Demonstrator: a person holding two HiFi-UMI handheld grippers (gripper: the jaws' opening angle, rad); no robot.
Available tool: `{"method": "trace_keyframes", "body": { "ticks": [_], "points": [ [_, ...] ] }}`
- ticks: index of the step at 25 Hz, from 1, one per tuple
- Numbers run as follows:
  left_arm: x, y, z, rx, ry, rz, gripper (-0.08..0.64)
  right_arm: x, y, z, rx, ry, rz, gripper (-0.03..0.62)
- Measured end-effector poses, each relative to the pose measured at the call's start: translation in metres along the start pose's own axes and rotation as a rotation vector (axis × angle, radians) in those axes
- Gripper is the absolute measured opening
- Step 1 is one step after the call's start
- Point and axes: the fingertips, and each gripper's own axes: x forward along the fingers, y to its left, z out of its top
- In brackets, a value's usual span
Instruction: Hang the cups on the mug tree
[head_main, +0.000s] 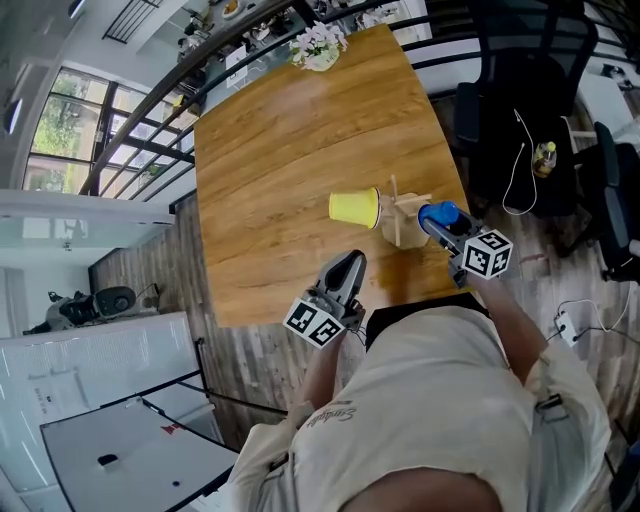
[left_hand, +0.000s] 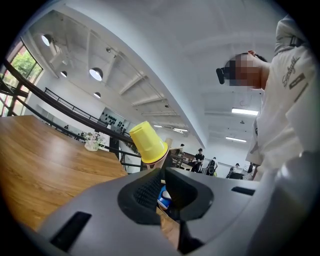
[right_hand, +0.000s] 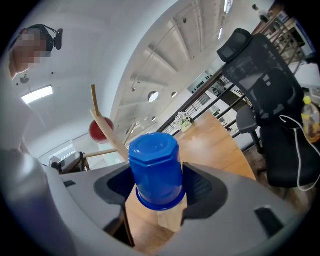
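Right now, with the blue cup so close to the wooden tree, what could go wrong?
1. The blue cup, pinched in the right gripper's jaws, could bump the mug tree, which stands near the table's edge, and tip it.
2. A knock could shake the yellow cup off its peg.
3. The jaws hold only the blue cup's smooth sides, so it might slip.

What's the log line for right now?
left gripper: shut, empty | right gripper: shut on blue cup, at mug tree | yellow cup: on a peg | blue cup: not yet hung
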Motion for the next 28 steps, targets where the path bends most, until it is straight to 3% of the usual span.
{"method": "trace_keyframes", "body": {
  "ticks": [8, 28],
  "points": [
    [0.001, -0.004, -0.001, -0.001, 0.0, -0.001, 0.034, 0.012, -0.005, -0.007, 0.104, -0.023, 0.03, 0.284],
    [0.003, -0.003, -0.007, -0.038, 0.002, 0.056, 0.034, 0.033, -0.01, -0.033, 0.227, 0.024, 0.098, 0.281]
  ]
}}
